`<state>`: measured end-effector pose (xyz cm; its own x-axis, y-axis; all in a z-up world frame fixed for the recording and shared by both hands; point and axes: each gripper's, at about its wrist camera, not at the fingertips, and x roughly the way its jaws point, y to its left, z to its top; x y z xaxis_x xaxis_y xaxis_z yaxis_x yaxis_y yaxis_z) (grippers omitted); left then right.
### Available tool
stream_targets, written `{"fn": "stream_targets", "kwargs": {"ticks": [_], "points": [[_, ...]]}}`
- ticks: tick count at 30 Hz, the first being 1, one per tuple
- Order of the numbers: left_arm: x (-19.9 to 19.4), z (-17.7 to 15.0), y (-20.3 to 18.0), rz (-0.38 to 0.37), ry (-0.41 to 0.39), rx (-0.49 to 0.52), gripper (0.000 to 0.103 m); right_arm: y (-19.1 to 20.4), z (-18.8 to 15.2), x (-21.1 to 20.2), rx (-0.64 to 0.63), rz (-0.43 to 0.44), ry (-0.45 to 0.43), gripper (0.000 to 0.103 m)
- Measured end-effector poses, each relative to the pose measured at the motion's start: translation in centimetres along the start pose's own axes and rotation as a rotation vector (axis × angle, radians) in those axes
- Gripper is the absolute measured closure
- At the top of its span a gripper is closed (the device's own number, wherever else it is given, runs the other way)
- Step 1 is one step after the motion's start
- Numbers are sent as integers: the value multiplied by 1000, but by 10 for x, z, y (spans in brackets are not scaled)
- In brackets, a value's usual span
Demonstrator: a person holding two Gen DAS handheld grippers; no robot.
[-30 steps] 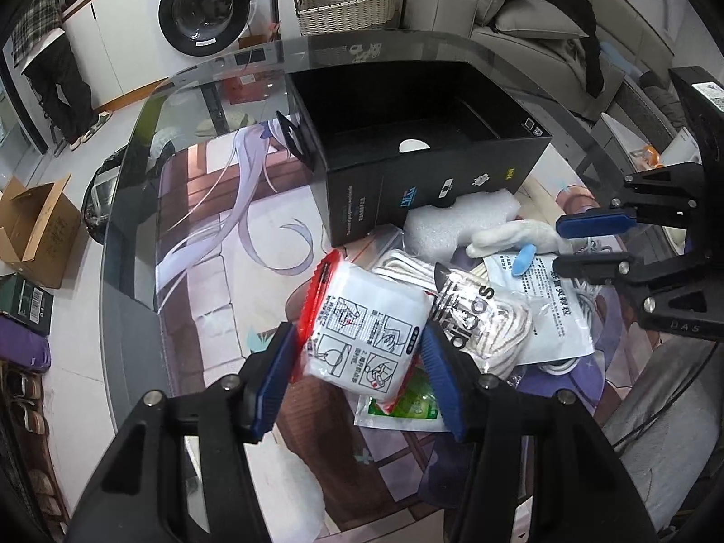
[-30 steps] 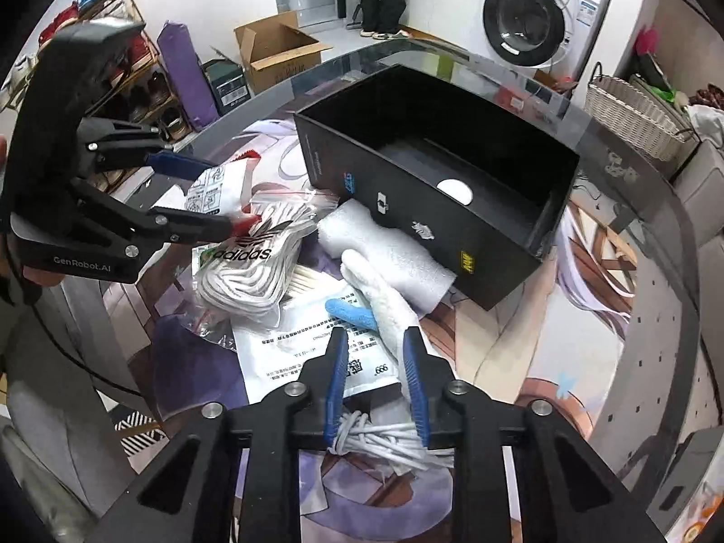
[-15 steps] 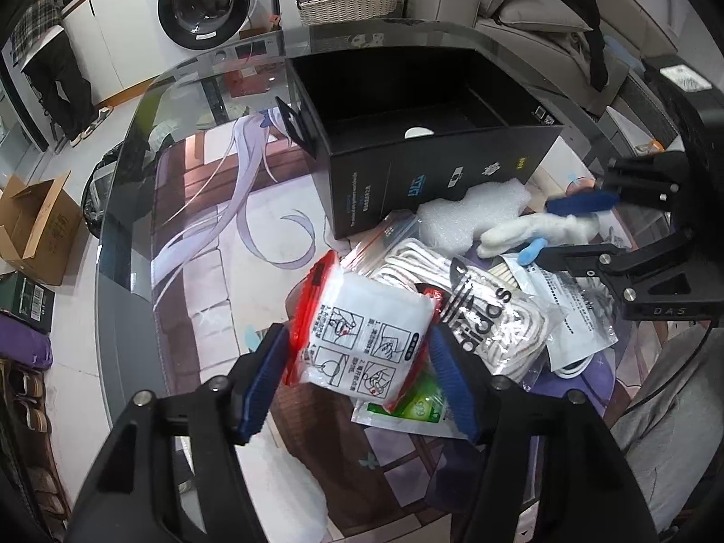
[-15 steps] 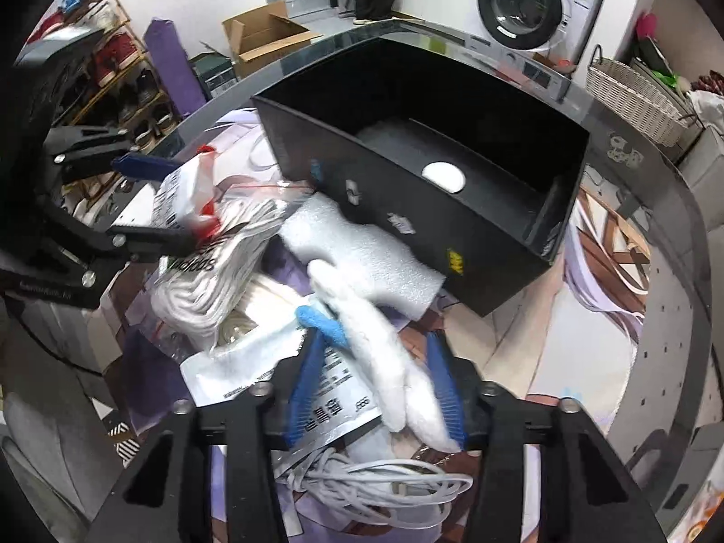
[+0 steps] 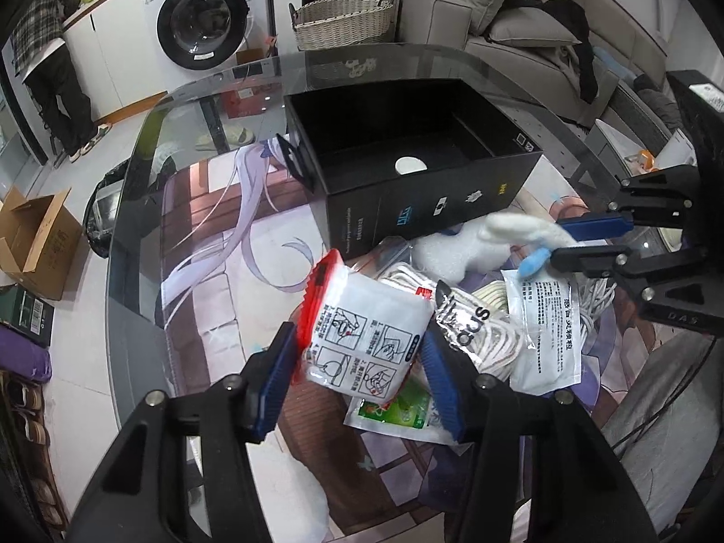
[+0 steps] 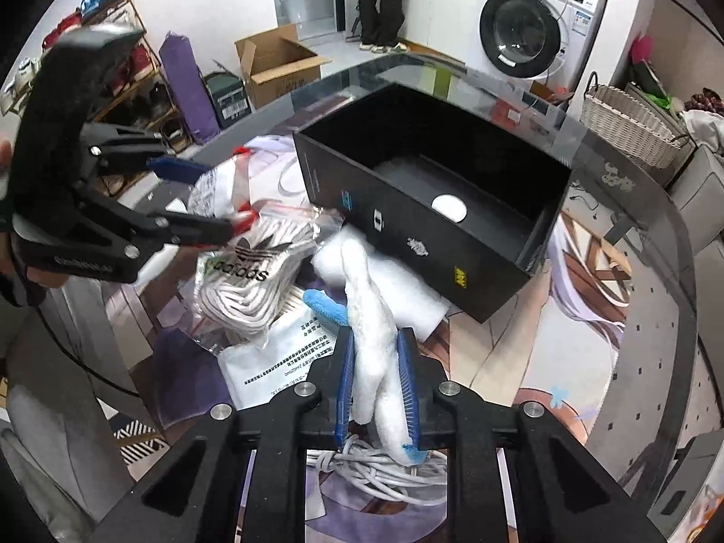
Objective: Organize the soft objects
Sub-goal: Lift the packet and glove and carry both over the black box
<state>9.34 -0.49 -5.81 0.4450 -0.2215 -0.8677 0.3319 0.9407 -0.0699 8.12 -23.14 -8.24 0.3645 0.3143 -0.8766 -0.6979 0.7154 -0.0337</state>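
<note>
Our left gripper [image 5: 359,357] pinches the white, red-sealed plastic pack [image 5: 366,339] above the pile; our right gripper [image 6: 375,380] clamps mid-body on the limp, fluffy white glove [image 6: 369,316] (blue-tipped, light, likely to droop) near the open black cardboard box [image 6: 434,208]

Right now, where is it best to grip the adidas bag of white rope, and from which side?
Probably at the bunched middle of the adidas bag, from above: it lies flat in the pile, and the left gripper with its white packet hangs over its near end.
</note>
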Motion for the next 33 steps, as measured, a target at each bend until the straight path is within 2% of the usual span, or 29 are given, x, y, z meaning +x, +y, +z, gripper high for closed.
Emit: {"fn": "stream_targets", "kwargs": {"ticks": [11, 15, 20, 23, 26, 31, 33], "points": [[-21, 8, -7, -4, -99, 7, 49, -14, 8, -34, 68, -24, -146, 85], [-30, 13, -9, 5, -151, -5, 49, -13, 11, -49, 100, -54, -254, 85], [-56, 17, -16, 63, -323, 1, 49, -5, 10, -86, 122, -104, -475, 85], [-73, 17, -19, 85, -429, -8, 49, 0, 5, -104, 139, -105, -597, 85], [-89, 15, -25, 105, -533, -2, 49, 14, -2, -121, 106, -131, -726, 85], [-118, 3, -33, 121, -698, 24, 48, 27, -15, -135, 119, -143, -835, 85], [-125, 0, -34, 121, -729, 34, 48, 30, -20, -139, 133, -146, -864, 85]]}}
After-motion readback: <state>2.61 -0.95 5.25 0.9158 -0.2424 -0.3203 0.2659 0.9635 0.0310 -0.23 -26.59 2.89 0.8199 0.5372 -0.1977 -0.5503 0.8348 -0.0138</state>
